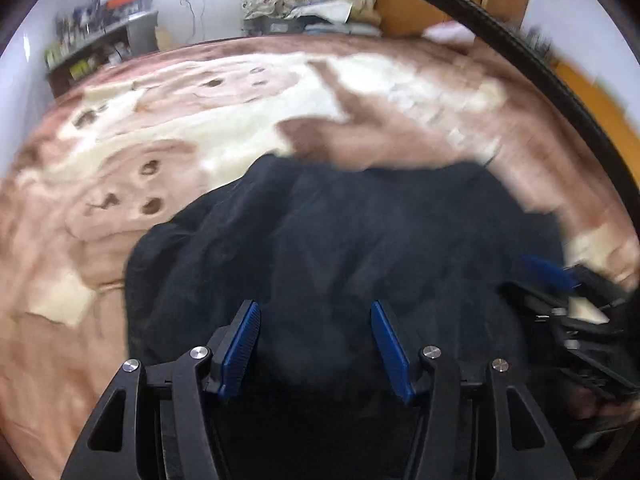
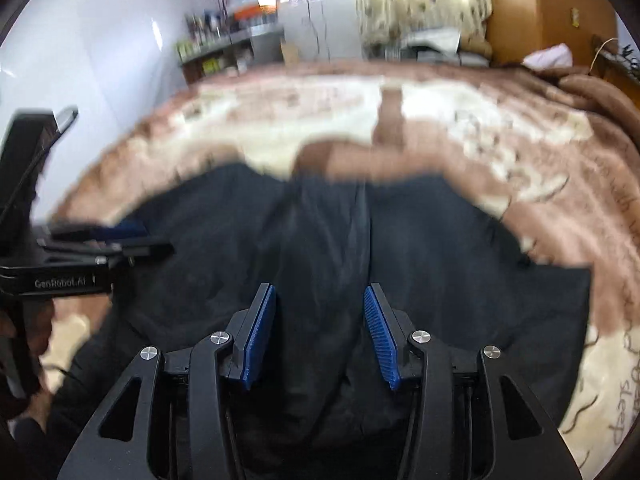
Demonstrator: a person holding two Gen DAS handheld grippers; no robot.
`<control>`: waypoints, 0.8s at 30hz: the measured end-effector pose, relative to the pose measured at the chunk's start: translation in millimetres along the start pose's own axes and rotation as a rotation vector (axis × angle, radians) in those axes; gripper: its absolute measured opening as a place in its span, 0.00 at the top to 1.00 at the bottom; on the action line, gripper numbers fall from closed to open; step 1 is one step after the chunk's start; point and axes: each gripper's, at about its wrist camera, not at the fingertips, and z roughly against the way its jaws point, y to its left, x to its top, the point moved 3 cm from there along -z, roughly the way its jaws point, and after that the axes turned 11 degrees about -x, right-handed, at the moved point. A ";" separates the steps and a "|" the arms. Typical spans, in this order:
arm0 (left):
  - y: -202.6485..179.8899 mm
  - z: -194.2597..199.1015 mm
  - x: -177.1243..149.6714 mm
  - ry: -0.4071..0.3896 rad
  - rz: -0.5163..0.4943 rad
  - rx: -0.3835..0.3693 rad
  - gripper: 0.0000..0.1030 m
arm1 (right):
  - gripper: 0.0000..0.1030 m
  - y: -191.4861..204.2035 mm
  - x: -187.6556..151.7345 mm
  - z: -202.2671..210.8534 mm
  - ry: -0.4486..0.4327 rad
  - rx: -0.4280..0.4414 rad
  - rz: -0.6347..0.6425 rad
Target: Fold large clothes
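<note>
Blanket point(image 1: 120, 152) under dark garment point(image 1: 340, 240)

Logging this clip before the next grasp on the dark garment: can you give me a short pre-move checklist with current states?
1. Left tongs open, nothing between the pads: ok.
2. Right tongs open and empty: ok.
3. Large black fabric garment lying on the brown-and-cream plush blanket, under both tongs: ok.
4. Garment spread flat: not ok, bunched folds show in the left wrist view.
5. Hem or sleeve edge picked out for gripping: cannot tell, frames are motion-blurred.
6. The two tongs apart from each other: ok.
</note>
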 end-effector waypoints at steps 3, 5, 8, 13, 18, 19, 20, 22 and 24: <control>14.1 -16.5 -10.1 0.022 0.042 -0.046 0.43 | 0.54 -7.7 -17.3 -10.3 -0.001 0.017 -0.016; 14.2 -21.3 -15.4 0.019 0.007 -0.046 0.43 | 0.55 -5.1 -23.1 -14.6 0.021 -0.005 0.015; 15.1 -30.9 -22.9 0.025 -0.008 -0.047 0.43 | 0.55 2.9 -30.8 -21.1 0.022 -0.047 0.076; 23.9 -40.8 -24.1 0.034 0.070 -0.080 0.43 | 0.55 -0.6 -32.0 -22.0 0.035 -0.039 0.034; 22.5 -22.7 -19.5 0.006 0.081 -0.085 0.44 | 0.54 -3.2 -16.4 5.6 0.023 -0.026 -0.001; 20.0 -12.6 -18.4 -0.019 0.056 -0.065 0.44 | 0.54 -5.6 -13.2 12.8 -0.001 -0.029 -0.015; 18.8 -5.5 -17.7 -0.044 0.034 -0.052 0.44 | 0.53 -11.0 -7.8 25.9 -0.047 -0.041 -0.038; 15.3 4.0 -17.6 -0.069 -0.007 0.008 0.44 | 0.53 -19.7 0.3 38.0 -0.087 -0.100 -0.055; 13.0 6.4 -17.4 -0.087 -0.027 0.059 0.44 | 0.53 -25.2 4.2 35.3 -0.086 -0.172 -0.036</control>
